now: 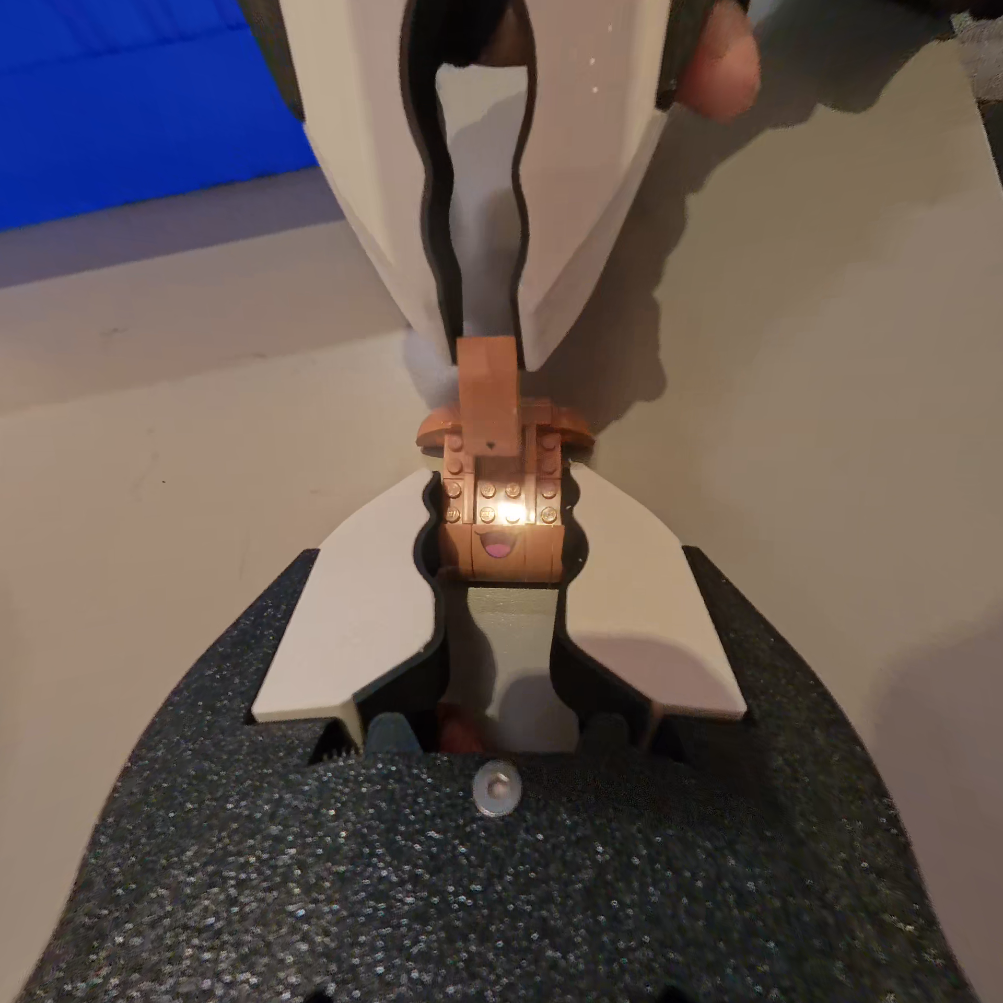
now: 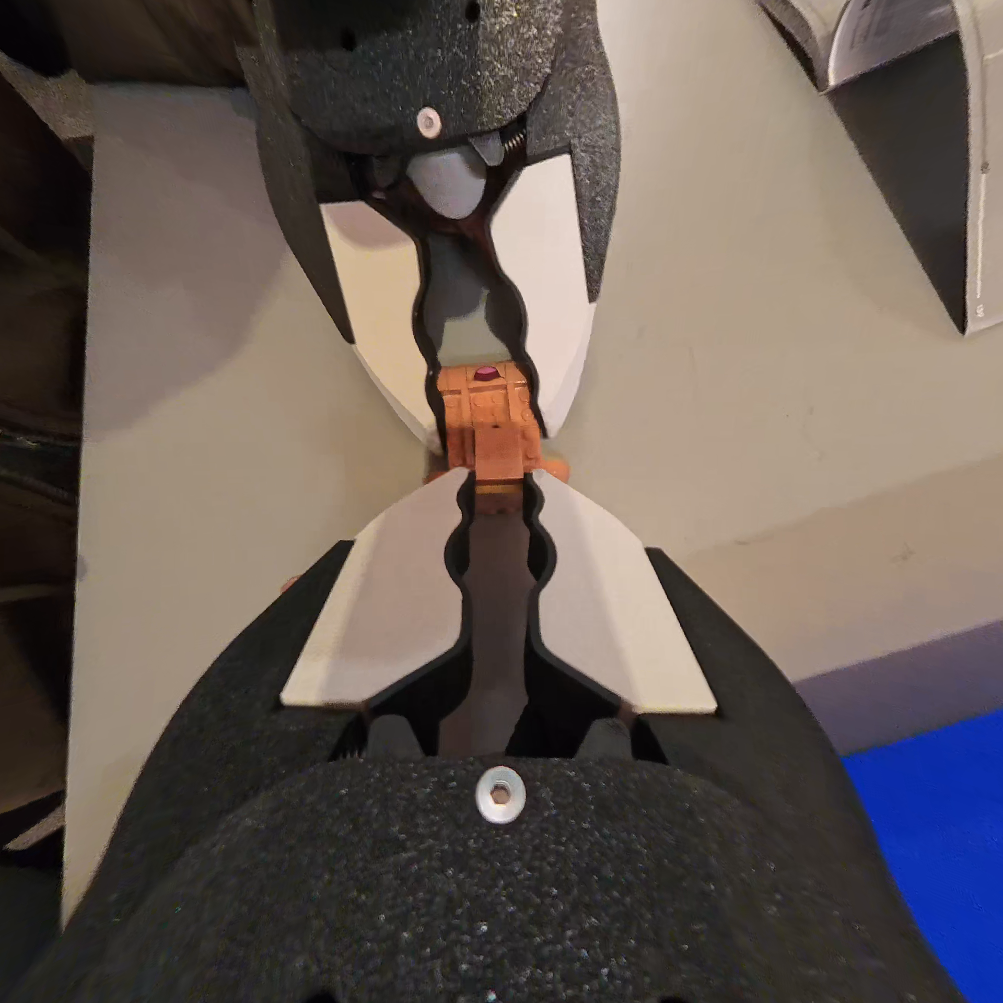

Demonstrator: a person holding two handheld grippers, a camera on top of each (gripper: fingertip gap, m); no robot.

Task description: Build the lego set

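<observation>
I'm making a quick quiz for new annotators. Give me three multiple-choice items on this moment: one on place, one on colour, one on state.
1. Where does the tan lego build sit?
A. Loose on the table
B. Between the left claw's fingers
C. On the blue surface

2. What colour is the long brick in the right claw?
A. Tan
B. Green
C. White

3. How does the left claw stand?
A. Wide open, empty
B. Out of view
C. Shut on the build

Key: B, since in the left wrist view its white fingers flank the studded body; A, since it matches the build's tan; C, since both fingers press the build's sides.
</observation>
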